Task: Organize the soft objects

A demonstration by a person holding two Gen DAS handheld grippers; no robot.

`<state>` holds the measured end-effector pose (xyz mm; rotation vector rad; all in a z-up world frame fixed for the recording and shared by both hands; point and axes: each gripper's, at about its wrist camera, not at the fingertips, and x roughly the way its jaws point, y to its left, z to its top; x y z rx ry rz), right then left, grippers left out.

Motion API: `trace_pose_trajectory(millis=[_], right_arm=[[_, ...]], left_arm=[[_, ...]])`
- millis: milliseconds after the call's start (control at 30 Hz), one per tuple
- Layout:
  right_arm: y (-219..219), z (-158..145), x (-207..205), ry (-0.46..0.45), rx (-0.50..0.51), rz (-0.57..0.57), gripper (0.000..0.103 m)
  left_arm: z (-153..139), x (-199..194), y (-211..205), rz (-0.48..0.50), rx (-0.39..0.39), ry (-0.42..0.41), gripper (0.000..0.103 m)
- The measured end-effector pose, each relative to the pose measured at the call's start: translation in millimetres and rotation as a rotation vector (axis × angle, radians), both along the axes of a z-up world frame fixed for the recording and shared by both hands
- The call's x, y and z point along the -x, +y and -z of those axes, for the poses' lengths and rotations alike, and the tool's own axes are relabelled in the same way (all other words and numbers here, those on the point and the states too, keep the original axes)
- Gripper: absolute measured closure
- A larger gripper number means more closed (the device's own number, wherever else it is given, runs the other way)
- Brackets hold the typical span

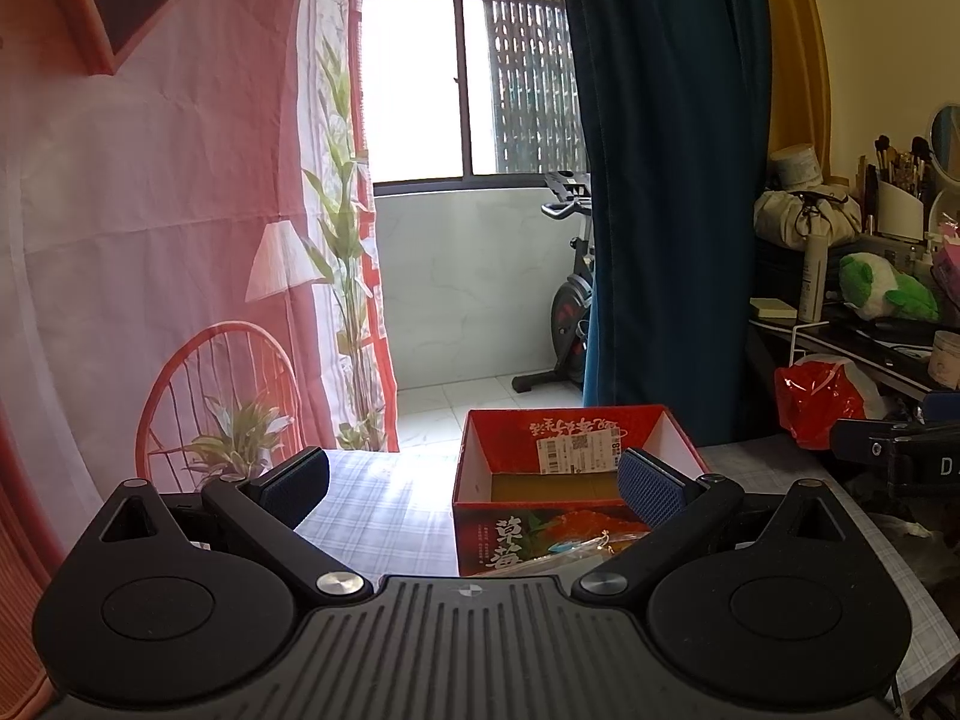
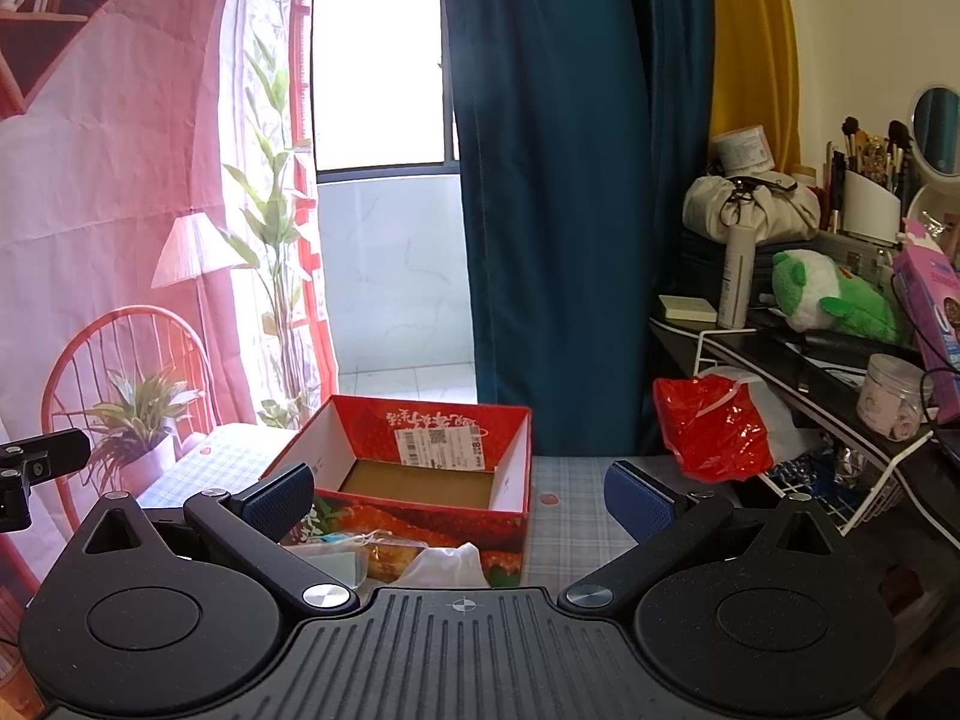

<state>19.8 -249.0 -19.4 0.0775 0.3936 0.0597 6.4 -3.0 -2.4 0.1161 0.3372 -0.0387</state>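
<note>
Both hand-held grippers are spread wide with nothing in them, left (image 1: 474,489) and right (image 2: 459,495). The red strawberry box (image 2: 420,456) sits open just ahead on the checked surface (image 2: 576,516), with a white tissue-like wad (image 2: 447,564) and a clear packet (image 2: 336,558) right below the right one.

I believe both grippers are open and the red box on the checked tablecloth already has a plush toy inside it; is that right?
Not quite: the red box is empty, as the right wrist view shows its bare cardboard floor. The green and white plush toy lies on the shelf to the right. Both grippers are open, and the box does sit on the checked tablecloth.
</note>
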Motion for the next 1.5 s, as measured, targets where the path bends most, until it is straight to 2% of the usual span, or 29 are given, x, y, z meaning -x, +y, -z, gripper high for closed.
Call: trace_pose_trajectory(millis=[1500], right_arm=[[2.1, -2.0, 0.6, -0.002, 0.002, 0.003, 0.0]], left_arm=[[-2.1, -0.9, -3.6, 0.005, 0.005, 0.004, 0.0]])
